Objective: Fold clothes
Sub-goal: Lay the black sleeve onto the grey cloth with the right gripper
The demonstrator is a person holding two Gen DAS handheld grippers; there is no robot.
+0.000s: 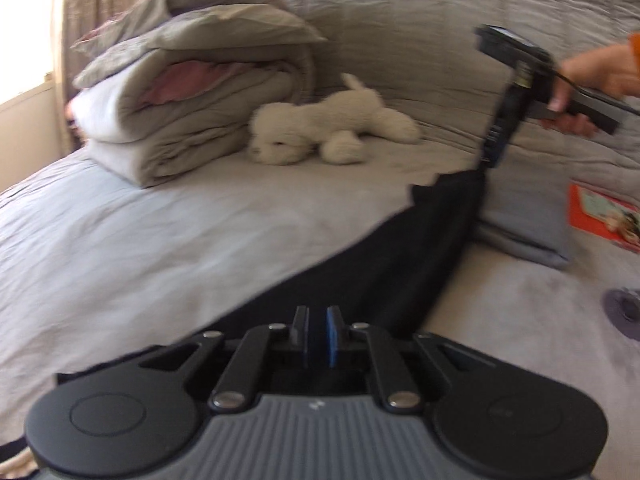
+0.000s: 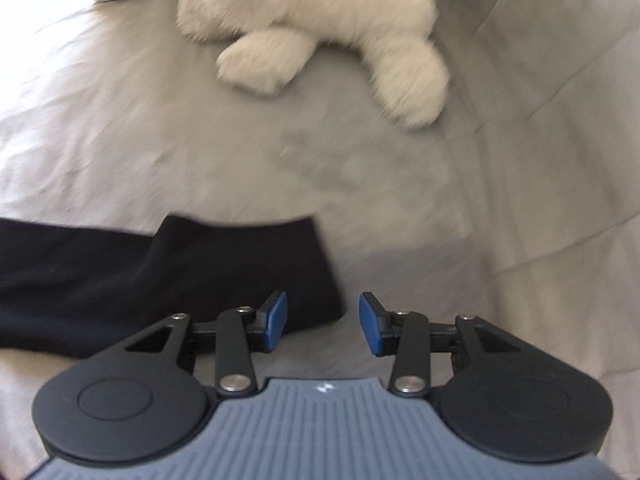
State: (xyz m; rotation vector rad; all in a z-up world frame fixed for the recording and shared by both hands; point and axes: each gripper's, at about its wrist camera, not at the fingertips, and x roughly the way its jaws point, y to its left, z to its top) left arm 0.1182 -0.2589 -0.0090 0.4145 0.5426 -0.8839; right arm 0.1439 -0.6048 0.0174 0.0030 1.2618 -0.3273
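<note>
Left claw pinching dark garment, right claw agape

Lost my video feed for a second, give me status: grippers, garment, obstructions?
Left gripper shut on dark garment. Right gripper open, empty, at the garment's edge. Garment partly spread on bed. Plush toy lies beyond, not touching it.
</note>
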